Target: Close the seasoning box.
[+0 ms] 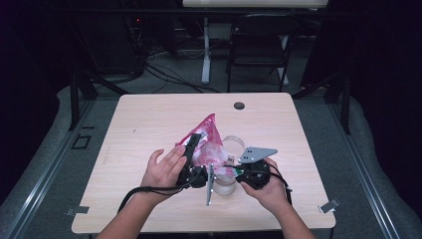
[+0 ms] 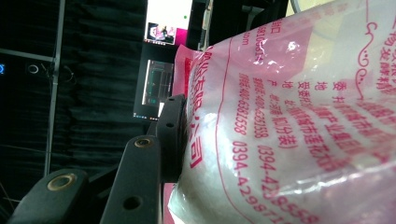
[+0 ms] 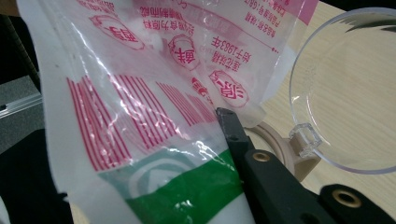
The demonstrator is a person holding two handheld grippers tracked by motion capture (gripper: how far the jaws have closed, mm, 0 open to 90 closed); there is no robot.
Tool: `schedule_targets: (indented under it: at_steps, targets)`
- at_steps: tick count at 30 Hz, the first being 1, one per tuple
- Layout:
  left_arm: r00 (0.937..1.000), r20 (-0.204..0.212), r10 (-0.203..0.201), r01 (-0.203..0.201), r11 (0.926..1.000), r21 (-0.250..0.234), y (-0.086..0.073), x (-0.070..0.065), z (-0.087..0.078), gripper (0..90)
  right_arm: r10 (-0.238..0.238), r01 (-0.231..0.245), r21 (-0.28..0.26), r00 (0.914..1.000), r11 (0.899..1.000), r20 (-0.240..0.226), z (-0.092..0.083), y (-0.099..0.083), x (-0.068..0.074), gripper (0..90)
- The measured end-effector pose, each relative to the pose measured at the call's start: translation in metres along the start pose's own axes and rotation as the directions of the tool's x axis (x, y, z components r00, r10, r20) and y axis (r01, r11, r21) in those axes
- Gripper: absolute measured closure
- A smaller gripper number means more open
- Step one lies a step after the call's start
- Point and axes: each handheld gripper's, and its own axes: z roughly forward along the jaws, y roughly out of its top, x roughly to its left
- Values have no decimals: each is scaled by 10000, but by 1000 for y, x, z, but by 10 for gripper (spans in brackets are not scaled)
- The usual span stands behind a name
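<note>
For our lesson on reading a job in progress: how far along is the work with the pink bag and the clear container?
Done: the container's clear lid stands flipped open, and both grippers grip the pink bag, the left gripper on its side, the right gripper pinching its lower edge. In hand: the bag is held over the clear container. Left: probably emptying the bag; no contents can be seen falling.

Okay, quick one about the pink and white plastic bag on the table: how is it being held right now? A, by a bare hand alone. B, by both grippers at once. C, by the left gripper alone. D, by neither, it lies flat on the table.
B: the high view shows the pink and white bag raised between the left gripper and the right gripper, and each gripper view shows fingers against its plastic.
</note>
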Motion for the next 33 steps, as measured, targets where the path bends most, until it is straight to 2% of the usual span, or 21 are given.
schedule_targets:
  at_steps: [16,33]
  targets:
    - [10000,64,2,-2,10000,9,0,-1,0,636,47,-47,40,10000,10000,-11,1,-1,-1,900]
    - [9992,182,359,-360,9993,89,1,1,0,637,39,-39,80,10000,10000,9,2,-1,-1,900]
